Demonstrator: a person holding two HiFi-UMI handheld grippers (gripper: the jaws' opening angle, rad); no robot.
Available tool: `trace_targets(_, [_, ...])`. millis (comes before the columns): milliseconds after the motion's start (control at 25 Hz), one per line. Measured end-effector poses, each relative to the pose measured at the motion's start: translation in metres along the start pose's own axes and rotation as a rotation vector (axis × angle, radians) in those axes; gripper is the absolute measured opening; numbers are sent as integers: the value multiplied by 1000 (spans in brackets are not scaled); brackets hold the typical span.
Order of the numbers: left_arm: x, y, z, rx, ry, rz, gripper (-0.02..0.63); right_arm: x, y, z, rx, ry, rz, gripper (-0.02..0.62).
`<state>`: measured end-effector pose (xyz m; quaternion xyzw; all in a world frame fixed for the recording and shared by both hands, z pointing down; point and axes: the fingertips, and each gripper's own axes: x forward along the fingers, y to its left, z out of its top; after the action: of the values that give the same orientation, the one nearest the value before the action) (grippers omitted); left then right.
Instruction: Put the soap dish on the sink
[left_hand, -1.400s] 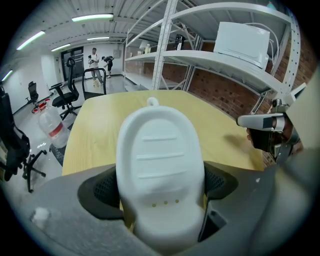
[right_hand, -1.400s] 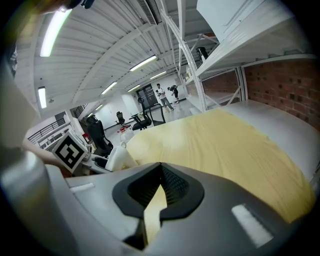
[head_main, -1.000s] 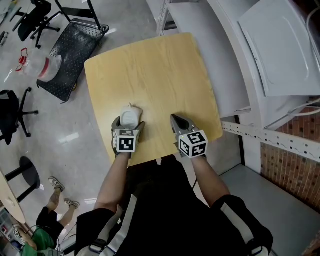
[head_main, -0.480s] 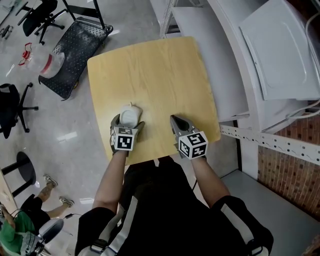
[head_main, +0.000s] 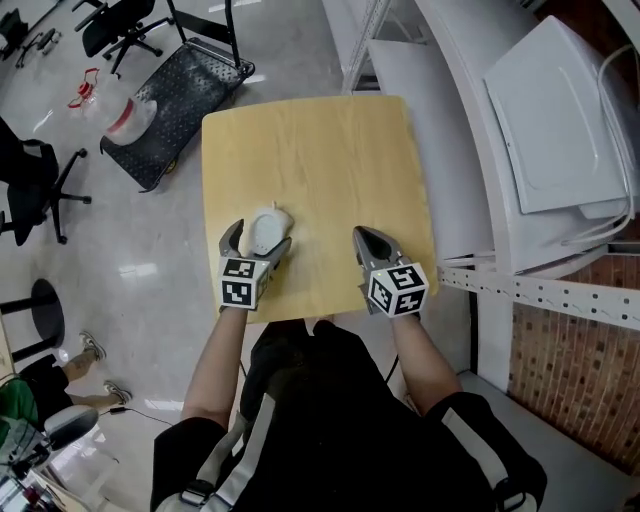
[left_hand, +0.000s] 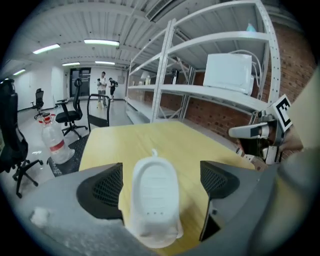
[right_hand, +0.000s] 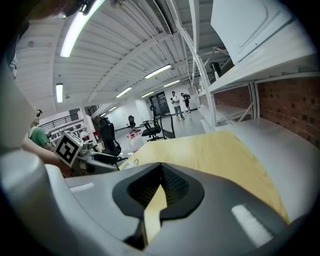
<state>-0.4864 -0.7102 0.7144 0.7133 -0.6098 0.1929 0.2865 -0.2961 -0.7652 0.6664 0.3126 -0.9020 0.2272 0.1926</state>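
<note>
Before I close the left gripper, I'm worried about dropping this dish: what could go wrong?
1. The left gripper is open and the soap dish lies loose between its jaws, seemingly off centre, so closing may shove it sideways on the table or catch it unevenly.
2. The dish looks smooth and rounded; a light grip might slip.
3. No sink shows in any view, so the carry route is unknown.

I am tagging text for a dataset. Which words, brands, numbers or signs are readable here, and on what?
No text is readable.
The left gripper and the right gripper bear only square markers, no letters.
The red label on the bottle is too small to read.
</note>
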Motion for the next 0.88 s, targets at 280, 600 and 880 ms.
trace_targets(280, [-71,-8,93,-23,-375,72,323,-23,5,66,-56,-157,70,6])
trace_targets(600, [-146,-22,114,-72,-600,200,5,-44,35,108,-149,-277,204,6])
trace_targets(880, [-189,-24,105,-35,-631,218,3,-59,75,111,-157,-330,268,6])
